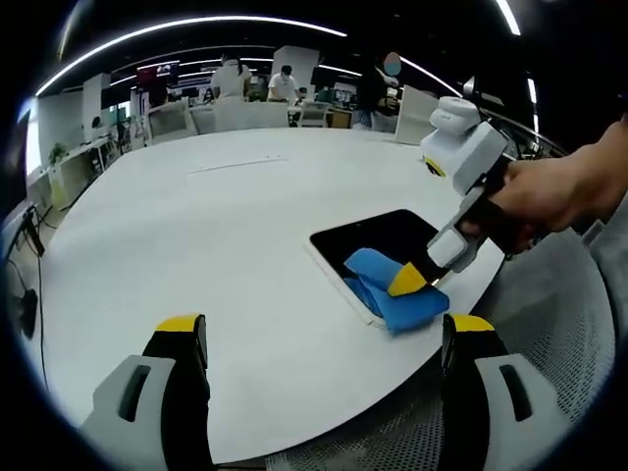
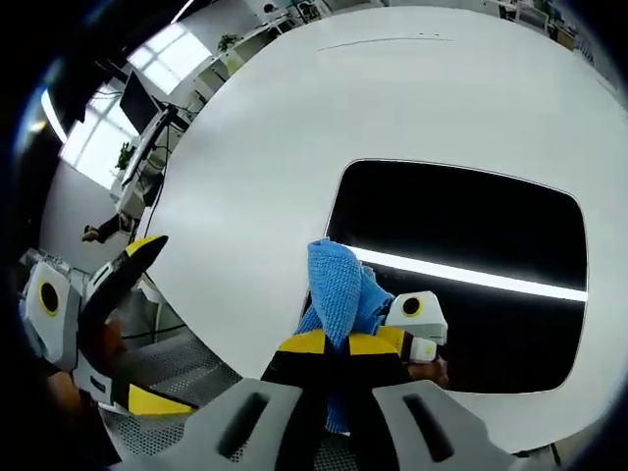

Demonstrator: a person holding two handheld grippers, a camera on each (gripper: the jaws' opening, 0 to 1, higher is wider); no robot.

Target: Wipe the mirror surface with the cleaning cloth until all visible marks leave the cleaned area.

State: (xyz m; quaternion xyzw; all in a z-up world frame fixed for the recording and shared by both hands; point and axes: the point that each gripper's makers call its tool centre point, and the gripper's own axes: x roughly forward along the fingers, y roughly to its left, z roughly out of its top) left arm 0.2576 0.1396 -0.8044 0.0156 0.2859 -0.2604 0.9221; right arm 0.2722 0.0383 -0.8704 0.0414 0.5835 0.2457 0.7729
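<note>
A dark rectangular mirror (image 1: 383,237) lies flat near the white table's near edge; in the right gripper view the mirror (image 2: 461,235) reflects a bright ceiling light strip. A blue cleaning cloth (image 1: 392,294) rests bunched on the mirror's near corner. My right gripper (image 2: 340,343) is shut on the blue cloth (image 2: 339,280) and presses it onto the glass. In the left gripper view a hand holds that right gripper (image 1: 417,278), coming in from the right. My left gripper (image 1: 324,329) hovers open over the table edge, apart from the mirror, holding nothing. The left gripper (image 2: 137,314) also appears at the left of the right gripper view.
The large round white table (image 1: 216,226) stretches away from the mirror. A grey mesh surface (image 1: 559,324) lies beyond the table's near edge. Desks, chairs and people stand far behind in the office. A monitor and plants are off the table's far side (image 2: 137,108).
</note>
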